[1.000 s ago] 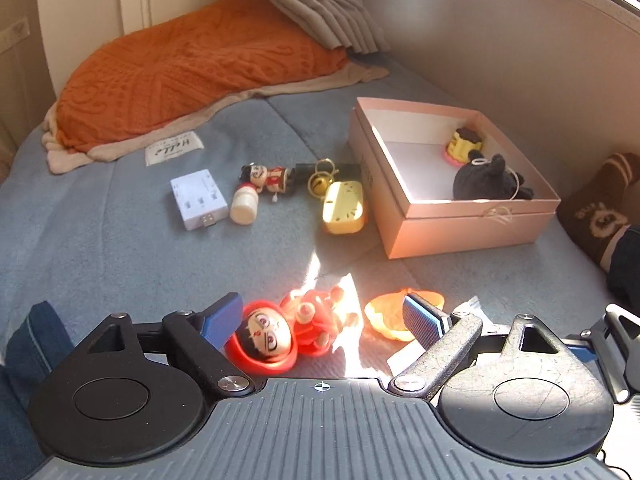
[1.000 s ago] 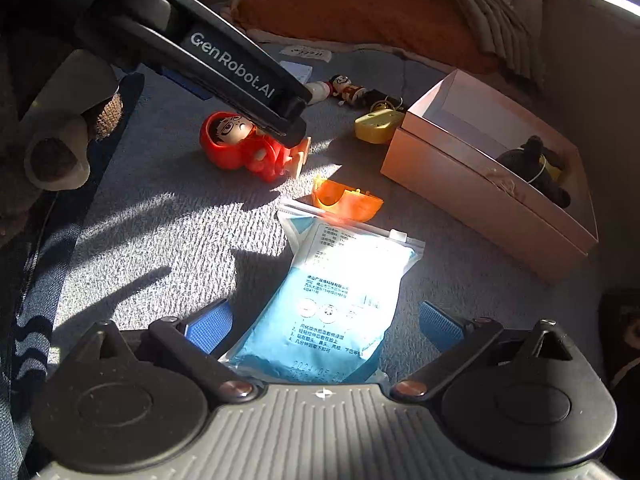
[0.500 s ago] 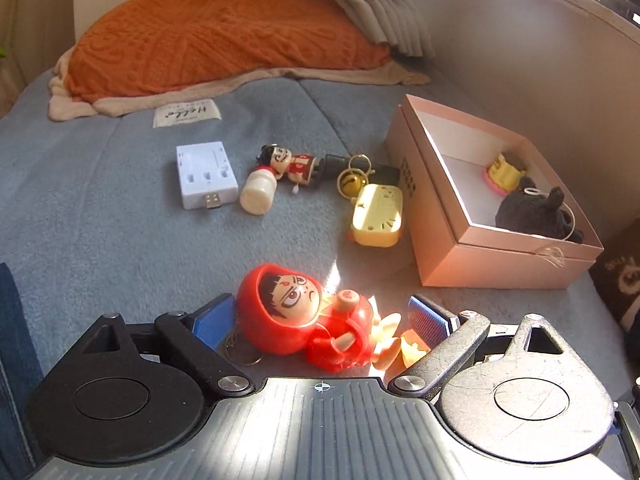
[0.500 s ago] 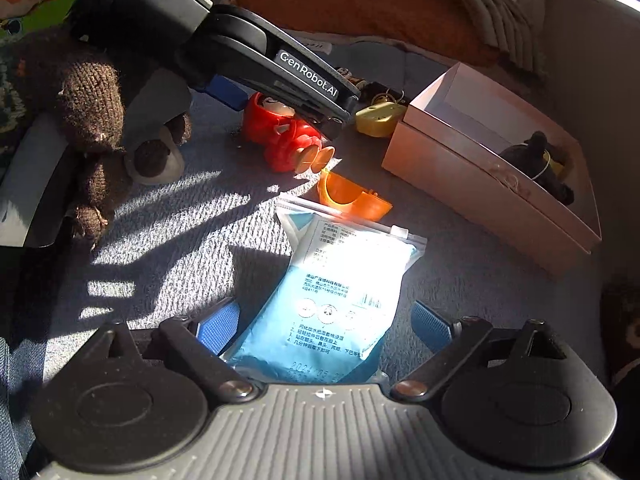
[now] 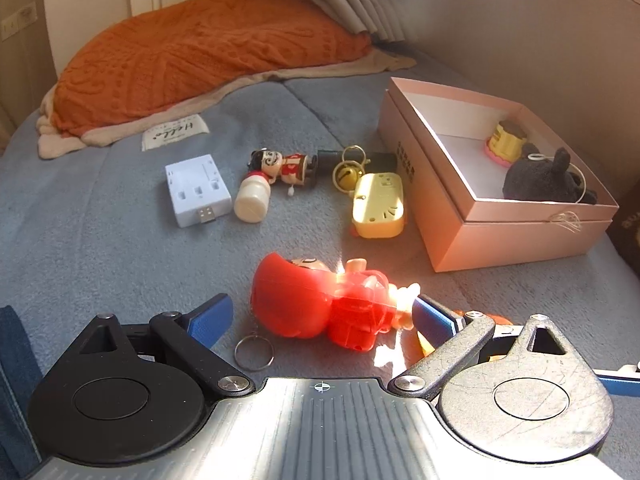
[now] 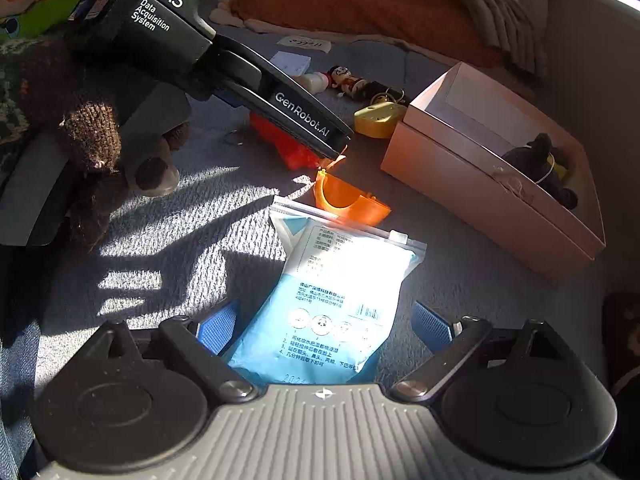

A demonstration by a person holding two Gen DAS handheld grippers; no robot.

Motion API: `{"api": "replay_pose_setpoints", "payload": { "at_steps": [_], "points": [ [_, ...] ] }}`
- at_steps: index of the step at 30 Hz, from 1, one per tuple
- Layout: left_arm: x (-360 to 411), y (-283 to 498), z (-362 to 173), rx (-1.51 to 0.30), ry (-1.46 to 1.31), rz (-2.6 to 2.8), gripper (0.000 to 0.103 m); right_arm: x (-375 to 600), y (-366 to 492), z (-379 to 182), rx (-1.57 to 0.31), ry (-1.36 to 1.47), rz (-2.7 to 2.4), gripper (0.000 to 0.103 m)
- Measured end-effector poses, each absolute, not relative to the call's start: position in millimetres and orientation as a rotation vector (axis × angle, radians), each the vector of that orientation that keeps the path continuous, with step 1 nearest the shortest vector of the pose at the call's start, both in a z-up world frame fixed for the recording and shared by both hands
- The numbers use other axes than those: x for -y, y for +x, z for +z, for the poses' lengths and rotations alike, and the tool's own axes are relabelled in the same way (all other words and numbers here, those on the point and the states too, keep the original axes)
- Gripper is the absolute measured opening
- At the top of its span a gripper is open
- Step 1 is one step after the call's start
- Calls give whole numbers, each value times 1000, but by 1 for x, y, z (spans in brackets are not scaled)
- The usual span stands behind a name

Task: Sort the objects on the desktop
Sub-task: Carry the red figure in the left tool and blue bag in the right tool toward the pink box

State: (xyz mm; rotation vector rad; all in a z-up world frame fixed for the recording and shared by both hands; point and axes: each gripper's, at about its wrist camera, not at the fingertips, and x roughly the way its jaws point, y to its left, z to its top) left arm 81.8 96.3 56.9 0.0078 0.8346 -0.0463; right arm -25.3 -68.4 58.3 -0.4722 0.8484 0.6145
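Note:
A red doll keychain (image 5: pixel 320 300) lies on the blue blanket between the open fingers of my left gripper (image 5: pixel 324 316); its metal ring (image 5: pixel 254 350) lies at the left. The jaws stand wide and do not press it. In the right wrist view the left gripper (image 6: pixel 280 108) hangs over the red doll (image 6: pixel 288 148). My right gripper (image 6: pixel 324 324) is open around a blue sealed packet (image 6: pixel 336 300) lying flat. An open pink box (image 5: pixel 496 184) at the right holds a black plush (image 5: pixel 544 176) and a yellow toy (image 5: pixel 506 140).
A white adapter (image 5: pixel 196 188), a small figure (image 5: pixel 280 168), a white bottle (image 5: pixel 252 200), a gold bell (image 5: pixel 346 172) and a yellow case (image 5: pixel 378 206) lie mid-blanket. An orange curved piece (image 6: pixel 348 202) lies beyond the packet. An orange cushion (image 5: pixel 208 52) is at the back.
My left gripper has moved forward so the red doll lies between its open fingers, and the doll has rolled face away. The right gripper stays open around the packet.

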Motion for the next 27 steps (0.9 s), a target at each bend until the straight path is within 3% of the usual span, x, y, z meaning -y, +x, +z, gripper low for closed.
{"api": "replay_pose_setpoints", "payload": {
  "at_steps": [6,7,8,10,13,27],
  "points": [
    [-88,96,47,-843,82,-58,99,66,-7,60,-897,-401,597,93],
    [-86,98,45,-845,98,-54,96,66,-3,60,-910,-384,590,90],
    [-84,98,44,-848,111,-55,86,66,2,60,-930,-364,586,88],
    [-81,97,43,-851,126,-51,86,65,8,60,-971,-344,585,70],
    [-81,88,48,-852,138,-62,85,66,12,60,-1008,-350,574,60],
    [-54,-14,92,-884,146,-264,85,126,-26,112,-1107,-338,592,57]
  ]
}}
